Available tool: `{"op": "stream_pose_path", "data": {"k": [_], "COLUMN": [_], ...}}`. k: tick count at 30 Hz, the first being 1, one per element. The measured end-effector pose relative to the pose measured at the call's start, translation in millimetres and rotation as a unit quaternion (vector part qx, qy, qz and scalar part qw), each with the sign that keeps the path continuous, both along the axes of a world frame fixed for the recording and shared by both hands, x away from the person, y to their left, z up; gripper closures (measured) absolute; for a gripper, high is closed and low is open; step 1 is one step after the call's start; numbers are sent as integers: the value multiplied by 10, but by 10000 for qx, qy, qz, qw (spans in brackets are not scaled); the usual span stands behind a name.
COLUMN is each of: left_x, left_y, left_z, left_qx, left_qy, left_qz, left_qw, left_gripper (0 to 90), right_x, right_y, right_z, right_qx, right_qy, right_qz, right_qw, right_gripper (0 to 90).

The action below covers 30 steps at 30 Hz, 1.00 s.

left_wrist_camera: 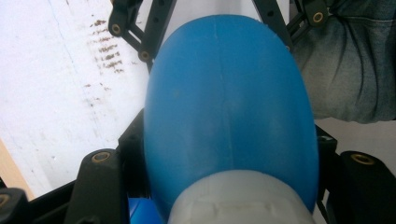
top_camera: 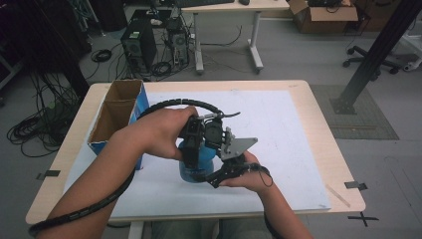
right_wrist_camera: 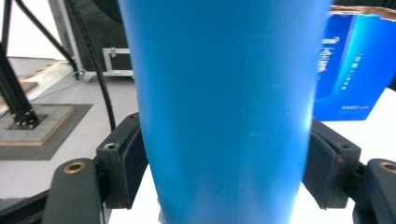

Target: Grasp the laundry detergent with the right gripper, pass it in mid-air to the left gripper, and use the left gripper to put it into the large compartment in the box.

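High view: blue bottle [top_camera: 193, 167] standing near the front middle of the white-covered surface [top_camera: 278, 129], just right of an open blue cardboard box [top_camera: 117, 114]. Left tool [top_camera: 199, 142] coming down onto the bottle's upper part from above, gripped in the left hand [top_camera: 166, 130], black cable [top_camera: 89, 206] arching off behind it. Right tool [top_camera: 224, 174] lying low against the bottle's right side, held by the right hand [top_camera: 249, 174], grey three-cornered plate [top_camera: 239, 147] on top.

Left gripper view: looking down along the bottle [left_wrist_camera: 231, 112], pale cap end [left_wrist_camera: 240, 198] nearest the camera, blue body swelling away below it. Left tool [left_wrist_camera: 233, 186] pinching the bottle near the cap, black jaws pressed in at both sides. Other tool's linkage visible beyond the bottle, over the white surface [left_wrist_camera: 56, 93]; grey fabric [left_wrist_camera: 355, 70] at right.

Right gripper view: blue bottle [right_wrist_camera: 226, 112] upright between the jaws, box [right_wrist_camera: 350, 70] behind at right. Right tool [right_wrist_camera: 224, 168] partly spread; left pad [right_wrist_camera: 135, 163] close to the bottle wall, right pad [right_wrist_camera: 320, 163] at its edge, firm pressing not seen.
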<state>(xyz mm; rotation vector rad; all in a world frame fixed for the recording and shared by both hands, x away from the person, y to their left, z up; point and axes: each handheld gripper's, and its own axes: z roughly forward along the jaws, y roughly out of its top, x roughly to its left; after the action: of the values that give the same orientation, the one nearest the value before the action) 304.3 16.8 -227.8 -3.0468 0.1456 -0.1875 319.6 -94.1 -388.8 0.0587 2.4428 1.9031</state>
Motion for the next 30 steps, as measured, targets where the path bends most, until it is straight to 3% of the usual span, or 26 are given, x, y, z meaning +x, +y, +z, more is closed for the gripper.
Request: {"op": "stream_pose_path", "data": {"k": [30], "left_x": [44], "left_y": [-2], "left_z": [46], "left_qx": [32], "left_qy": [10], "left_qz": [75], "left_qw": [10000], "left_gripper": [381], "right_x": [7], "right_y": [-152], "right_z": [28], "right_qx": [141], "right_qy": [198], "right_qz": [65], "right_qw": [9997], "right_gripper": [1]}}
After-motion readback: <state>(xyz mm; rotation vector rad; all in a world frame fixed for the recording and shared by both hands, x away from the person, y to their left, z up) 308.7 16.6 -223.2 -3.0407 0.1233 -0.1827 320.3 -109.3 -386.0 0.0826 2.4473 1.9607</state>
